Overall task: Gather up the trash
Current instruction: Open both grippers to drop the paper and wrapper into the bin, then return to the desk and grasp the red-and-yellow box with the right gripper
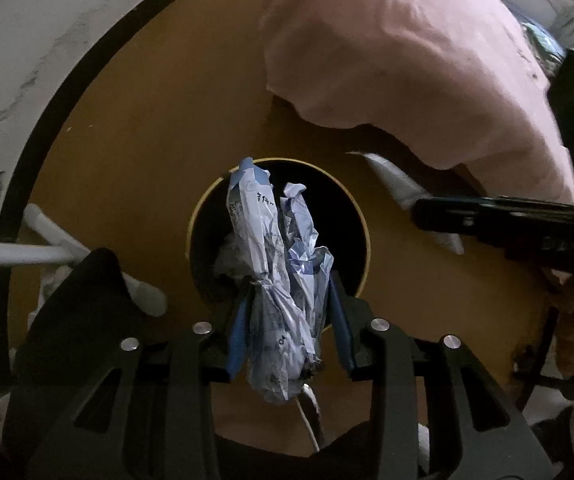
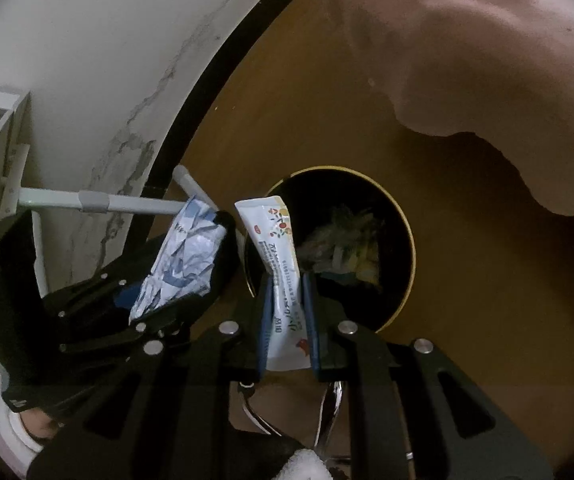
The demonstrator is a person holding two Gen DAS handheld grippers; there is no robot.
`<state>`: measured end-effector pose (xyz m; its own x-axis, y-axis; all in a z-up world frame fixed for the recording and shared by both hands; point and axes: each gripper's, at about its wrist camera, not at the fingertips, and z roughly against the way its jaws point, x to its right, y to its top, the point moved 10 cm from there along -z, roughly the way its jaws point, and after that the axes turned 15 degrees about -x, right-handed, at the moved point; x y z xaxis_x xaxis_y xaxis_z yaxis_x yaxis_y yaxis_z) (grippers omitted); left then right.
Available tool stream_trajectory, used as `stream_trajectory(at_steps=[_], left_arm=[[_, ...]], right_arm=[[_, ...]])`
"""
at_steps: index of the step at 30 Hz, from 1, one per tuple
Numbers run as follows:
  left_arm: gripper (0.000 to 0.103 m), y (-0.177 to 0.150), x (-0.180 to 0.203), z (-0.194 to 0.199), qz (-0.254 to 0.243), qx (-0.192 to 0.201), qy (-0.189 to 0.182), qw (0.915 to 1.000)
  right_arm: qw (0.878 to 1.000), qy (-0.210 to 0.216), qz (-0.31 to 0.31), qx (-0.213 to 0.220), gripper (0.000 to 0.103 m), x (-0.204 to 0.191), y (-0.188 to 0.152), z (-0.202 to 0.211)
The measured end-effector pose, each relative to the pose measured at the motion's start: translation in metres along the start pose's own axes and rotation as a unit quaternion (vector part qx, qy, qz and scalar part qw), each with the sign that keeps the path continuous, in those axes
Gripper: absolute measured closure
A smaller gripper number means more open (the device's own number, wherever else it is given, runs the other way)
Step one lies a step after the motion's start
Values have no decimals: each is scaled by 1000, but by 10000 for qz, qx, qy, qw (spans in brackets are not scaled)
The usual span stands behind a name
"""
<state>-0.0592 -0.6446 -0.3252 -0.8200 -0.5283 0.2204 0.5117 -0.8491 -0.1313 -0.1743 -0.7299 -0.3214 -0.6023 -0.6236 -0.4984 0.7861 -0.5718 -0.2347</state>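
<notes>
Gripping crumpled wrapper (image 1: 283, 276) — left gripper (image 1: 287, 300), over bin (image 1: 361, 216)

Crumpled blue wrapper (image 1: 283, 276) and white sachet (image 2: 283, 276) hang above the dark bin (image 2: 401, 216).

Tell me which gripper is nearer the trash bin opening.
Roughly level; neither is clearly nearer. The left gripper holds its crumpled blue-white wrapper right at the trash bin rim. The right gripper holds its white sachet at the rim too.
</notes>
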Motion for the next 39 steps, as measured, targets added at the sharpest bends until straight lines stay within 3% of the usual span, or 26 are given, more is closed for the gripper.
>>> stream_trajectory(at_steps=[1, 2, 3, 4, 6, 8, 10, 12, 15, 17, 19, 22, 25, 26, 28, 32, 34, 35, 37, 38, 39], left_arm=[[56, -2, -2, -2, -52, 2, -25, 10000], [34, 1, 3, -2, -95, 31, -76, 9999], [14, 4, 5, 2, -88, 169, -39, 9998], [11, 4, 6, 10, -82, 367, 34, 9993], [11, 3, 16, 18, -174, 533, 32, 9984], [11, 1, 29, 28, -335, 597, -37, 9976], [11, -3, 44, 51, -509, 842, -45, 9951], [11, -13, 59, 100, -704, 1528, 110, 9857], [6, -35, 62, 184, -839, 2581, 483, 9613], [6, -53, 48, 227, -759, 3066, 817, 9453], [7, -75, 17, 261, -456, 3401, 1048, 9334], [6, -117, -49, 302, 486, 3795, 1119, 9171], [6, -167, -126, 330, 1556, 4040, 1217, 8932], [6, -193, -162, 338, 2034, 4070, 1332, 8805], [6, -224, -203, 344, 2607, 4023, 1505, 8646], [6, -318, -307, 345, 4072, 3787, 1699, 8136], [6, -351, -336, 346, 4397, 3718, 1743, 7988], [6, -375, -362, 346, 4580, 3547, 1980, 7907], [6, -400, -398, 346, 4770, 3245, 2363, 7819], [6, -413, -423, 345, 4792, 3086, 2475, 7835], [6, -420, -444, 343, 4711, 3000, 2476, 7917]], right_arm=[[10000, 41, -21, -18, 81, -2, 3, -1], [9999, 82, -77, -7, 71, -1, 4, 2], [9998, 96, -141, 74, 31, -1, 6, 6], [9996, 36, -197, 192, 13, -1, 7, 12], [9980, -168, -287, 530, 13, 5, 10, 34], [9915, -824, -401, 926, 12, 12, 10, 63], [9772, -1416, -341, 1545, 12, 10, 8, 102], [9415, -2207, -319, 2528, 6, 0, 2, 157], [8787, -2907, -142, 3784, 6, -23, -13, 221], [8561, -3074, 77, 4153, 6, -41, -20, 234], [8619, -3030, 273, 4057, 6, -59, -19, 225], [8894, -2743, 557, 3615, 6, -87, -11, 200], [8973, -2492, 889, 3533, 6, -121, -10, 192], [8986, -2393, 979, 3544, 6, -134, -11, 189], [9039, -2069, 1195, 3549, 6, -167, -7, 189], [9207, -1346, 1712, 3238, 6, -249, 10, 167], [9242, -1156, 1918, 3093, 6, -279, 17, 157], [9241, -1109, 2076, 3009, 6, -298, 18, 149], [9164, -1234, 2485, 2884, 6, -337, 19, 135], [9118, -1323, 2620, 2872, 6, -352, 20, 129], [9099, -1340, 2689, 2860, 6, -362, 21, 124]])
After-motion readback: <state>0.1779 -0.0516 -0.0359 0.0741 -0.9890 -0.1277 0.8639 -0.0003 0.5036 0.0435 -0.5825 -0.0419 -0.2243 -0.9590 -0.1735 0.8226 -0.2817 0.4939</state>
